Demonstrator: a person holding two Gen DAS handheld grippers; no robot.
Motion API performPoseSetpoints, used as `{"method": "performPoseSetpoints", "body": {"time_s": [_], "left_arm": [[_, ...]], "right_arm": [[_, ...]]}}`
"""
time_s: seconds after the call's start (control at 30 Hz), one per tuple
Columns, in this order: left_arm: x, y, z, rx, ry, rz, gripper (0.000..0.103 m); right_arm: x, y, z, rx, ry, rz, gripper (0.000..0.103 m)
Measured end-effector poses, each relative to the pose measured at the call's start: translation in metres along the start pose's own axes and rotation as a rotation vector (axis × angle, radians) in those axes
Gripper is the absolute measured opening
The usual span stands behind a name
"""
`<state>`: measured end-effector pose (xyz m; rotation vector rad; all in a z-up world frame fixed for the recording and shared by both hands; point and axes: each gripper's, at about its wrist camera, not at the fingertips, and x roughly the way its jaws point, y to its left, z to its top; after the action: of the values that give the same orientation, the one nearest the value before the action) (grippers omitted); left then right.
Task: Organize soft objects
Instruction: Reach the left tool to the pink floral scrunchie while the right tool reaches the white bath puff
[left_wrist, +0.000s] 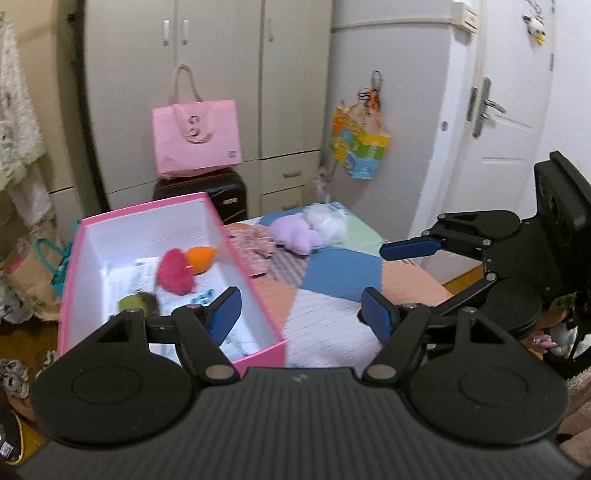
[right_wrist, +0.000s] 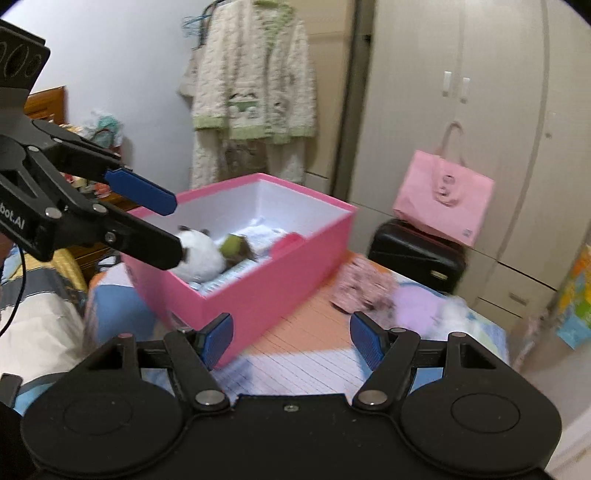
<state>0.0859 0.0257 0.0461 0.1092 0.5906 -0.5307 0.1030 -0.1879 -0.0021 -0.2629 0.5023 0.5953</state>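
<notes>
A pink box (left_wrist: 147, 213) with a white inside stands on the patchwork bed. It holds a red plush (left_wrist: 175, 272), an orange plush (left_wrist: 202, 258), a green-brown toy (left_wrist: 137, 301) and a white plush (right_wrist: 199, 256). Beyond the box lie a purple plush (left_wrist: 297, 233), a white fluffy plush (left_wrist: 330, 221) and a patterned pink cloth (left_wrist: 255, 244). My left gripper (left_wrist: 301, 314) is open and empty over the box's near right corner. My right gripper (right_wrist: 293, 341) is open and empty above the bed, in front of the box (right_wrist: 273, 291); the purple plush (right_wrist: 417, 306) lies ahead to its right.
A pink tote bag (left_wrist: 197, 142) sits on a black suitcase (left_wrist: 225, 195) against the wardrobe (left_wrist: 221, 55). A colourful bag (left_wrist: 360, 146) hangs by the white door (left_wrist: 513, 110). Pyjamas (right_wrist: 255, 81) hang on the wall behind the box. Paper bags (left_wrist: 33, 273) crowd the floor on the left.
</notes>
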Motion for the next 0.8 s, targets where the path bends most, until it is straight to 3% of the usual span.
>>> {"method": "performPoseSetpoints", "body": {"time_s": [0.17, 0.43, 0.8], "left_arm": [[0.020, -0.018, 0.005, 0.007, -0.001, -0.041, 0.071], [0.061, -0.042, 0.015, 0.028, 0.000, -0.010, 0.071], [0.122, -0.066, 0.020, 0.031, -0.019, 0.187, 0.071]], "right_arm": [[-0.018, -0.029, -0.018, 0.040, -0.026, -0.064, 0.075], [-0.022, -0.069, -0.042, 0.094, -0.065, -0.142, 0.076], [-0.002, -0.134, -0.066, 0.233, -0.143, -0.195, 0.076]]}}
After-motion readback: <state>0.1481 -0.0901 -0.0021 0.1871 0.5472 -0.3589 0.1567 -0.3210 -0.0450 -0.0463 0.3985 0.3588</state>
